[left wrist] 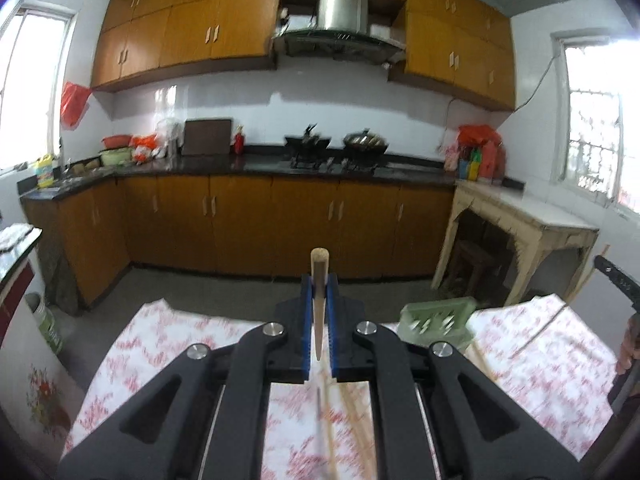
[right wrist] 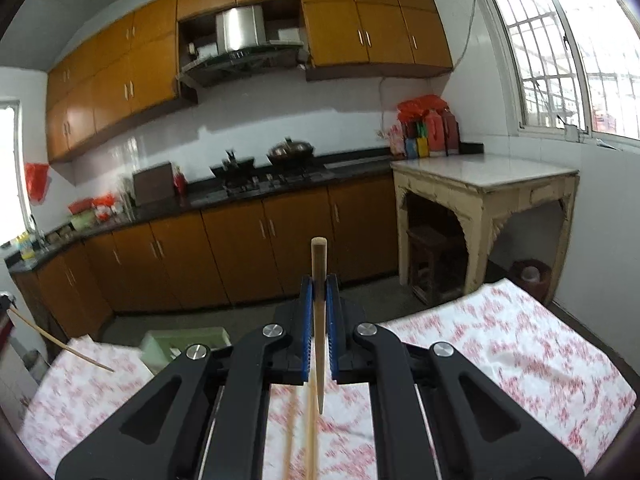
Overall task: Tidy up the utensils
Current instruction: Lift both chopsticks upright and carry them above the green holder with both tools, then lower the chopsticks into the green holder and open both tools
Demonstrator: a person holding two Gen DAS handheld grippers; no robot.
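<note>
**Both grippers clamped on one chopstick each, above the bench**

Room: kitchen, orange cabinets (left wrist: 192, 36) above and below a dark counter (left wrist: 264, 166), range hood (left wrist: 340, 20), two woks on the hob (left wrist: 336, 146), a window on each side, worn cream side table (right wrist: 484, 184).

Surface: bench (right wrist: 500, 344) under a white cloth with red print, blurred in both views.

Counts: one green basket (left wrist: 438, 320) on the bench, between the two grippers, half hidden in the right view. Two held chopsticks. Loose chopsticks lie on the cloth below the fingers; about two per view, too smeared to count properly.

Left gripper (left wrist: 319, 292): fingers narrow, pinching a wooden chopstick (left wrist: 319, 300), butt end forward.

Right gripper (right wrist: 319, 292): same, gripping its chopstick (right wrist: 319, 312), clear of the cloth.

Bench edges cut off.
</note>
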